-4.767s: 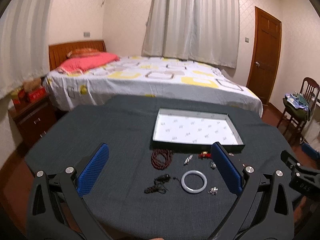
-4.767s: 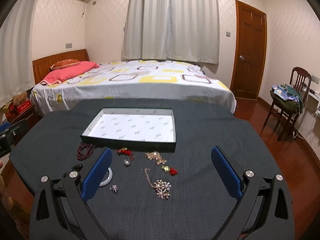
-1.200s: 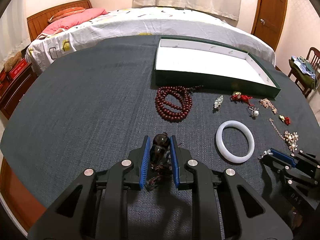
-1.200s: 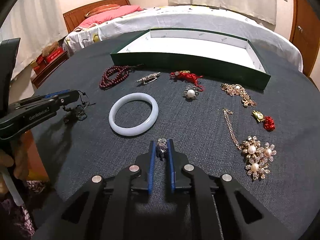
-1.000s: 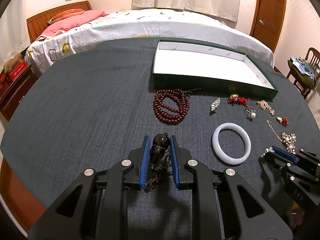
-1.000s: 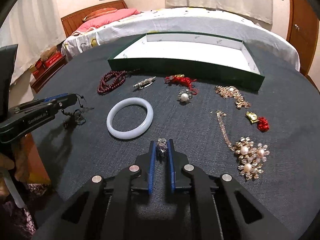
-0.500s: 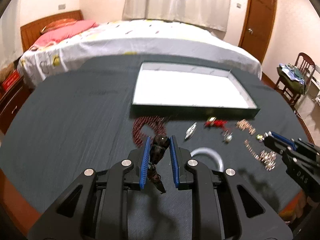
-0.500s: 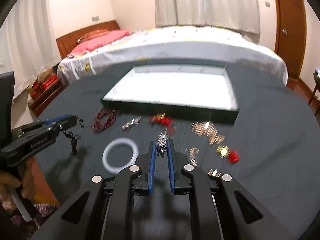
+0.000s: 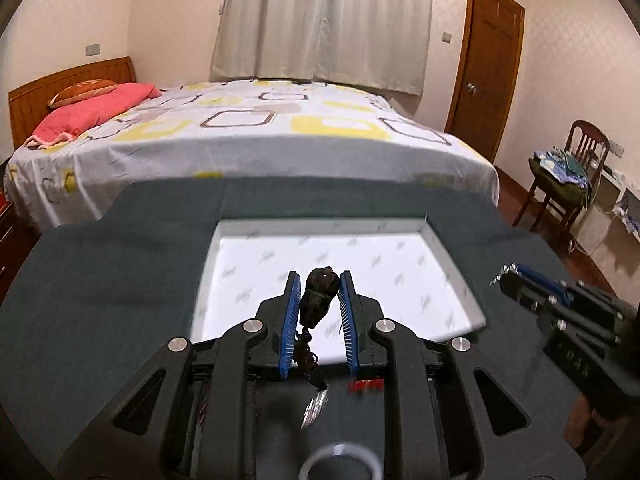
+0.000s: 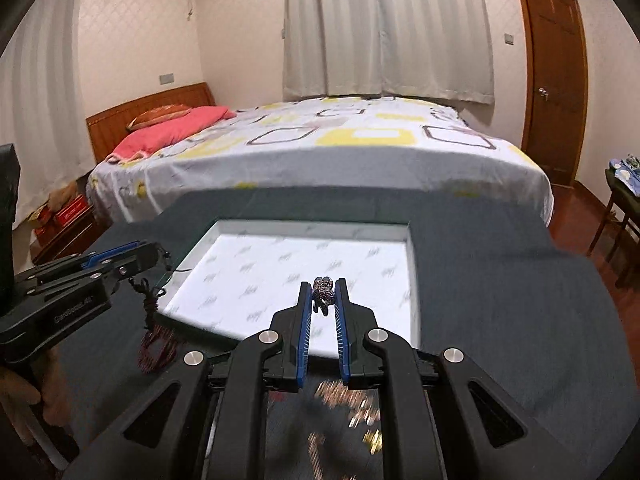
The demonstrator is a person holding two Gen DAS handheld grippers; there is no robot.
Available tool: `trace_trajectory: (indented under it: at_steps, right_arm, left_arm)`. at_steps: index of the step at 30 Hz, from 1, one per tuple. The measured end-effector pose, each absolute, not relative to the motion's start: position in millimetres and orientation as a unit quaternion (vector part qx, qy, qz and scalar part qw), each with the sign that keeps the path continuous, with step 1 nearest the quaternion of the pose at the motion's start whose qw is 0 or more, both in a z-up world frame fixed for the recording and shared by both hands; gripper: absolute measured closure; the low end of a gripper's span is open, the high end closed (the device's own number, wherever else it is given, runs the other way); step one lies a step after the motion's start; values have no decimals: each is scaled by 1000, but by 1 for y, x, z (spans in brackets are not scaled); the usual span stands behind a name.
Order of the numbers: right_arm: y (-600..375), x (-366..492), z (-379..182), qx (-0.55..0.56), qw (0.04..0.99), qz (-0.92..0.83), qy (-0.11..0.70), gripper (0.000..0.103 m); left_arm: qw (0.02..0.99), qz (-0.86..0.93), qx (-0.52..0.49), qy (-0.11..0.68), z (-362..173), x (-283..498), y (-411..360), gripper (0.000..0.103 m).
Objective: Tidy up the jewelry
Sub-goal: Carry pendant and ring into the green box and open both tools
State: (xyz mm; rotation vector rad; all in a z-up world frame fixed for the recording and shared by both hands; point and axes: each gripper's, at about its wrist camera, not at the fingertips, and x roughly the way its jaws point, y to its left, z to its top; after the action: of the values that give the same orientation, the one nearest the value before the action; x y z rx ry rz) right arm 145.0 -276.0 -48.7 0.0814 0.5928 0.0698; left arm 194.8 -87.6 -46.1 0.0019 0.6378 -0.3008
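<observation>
My left gripper (image 9: 319, 280) is shut on a dark carved pendant (image 9: 318, 294) whose beaded cord hangs below it, held in the air over the near edge of the white-lined green tray (image 9: 240, 272). My right gripper (image 10: 323, 285) is shut on a small sparkly brooch (image 10: 323, 295), held over the tray (image 10: 280, 256). The left gripper also shows at the left of the right wrist view (image 10: 132, 256), the right one at the right of the left wrist view (image 9: 516, 274). Below lie a white bangle (image 9: 340, 462), dark red beads (image 10: 157, 347) and blurred gold pieces (image 10: 360, 412).
The tray sits on a round table with a dark grey cloth (image 9: 100, 280). Behind it is a bed (image 9: 260, 128), with a wooden door (image 9: 488, 64) and a chair (image 9: 568, 176) to the right. A silver clip (image 9: 314, 406) and a red charm (image 9: 366, 385) lie near the tray.
Both grippers have lifted off the table with their pieces and moved forward over the tray. The loose jewelry has dropped to the bottom of both views.
</observation>
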Motion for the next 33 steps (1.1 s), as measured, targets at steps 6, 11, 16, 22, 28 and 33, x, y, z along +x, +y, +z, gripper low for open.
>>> trace_trajectory:
  at_steps: [6, 11, 16, 22, 28, 33]
  right_arm:
    - [-283, 183, -83, 44, 941, 28, 335, 91]
    - [-285, 203, -122, 46, 922, 28, 383, 91]
    - [-285, 211, -138, 54, 911, 29, 408, 91]
    - [-283, 213, -142, 51, 905, 30, 421, 91]
    - [-286, 217, -143, 58, 903, 30, 425, 74]
    - [-289, 211, -132, 62, 909, 29, 411, 64]
  left_arm:
    - [925, -149, 14, 349, -83, 242, -123, 83]
    - [901, -141, 15, 409, -129, 269, -135, 83]
    - [891, -137, 23, 433, -147, 276, -137, 83]
    - [885, -139, 19, 443, -153, 278, -136, 74]
    - [885, -140, 25, 443, -155, 276, -137, 47]
    - [891, -137, 19, 433, -146, 271, -134, 37]
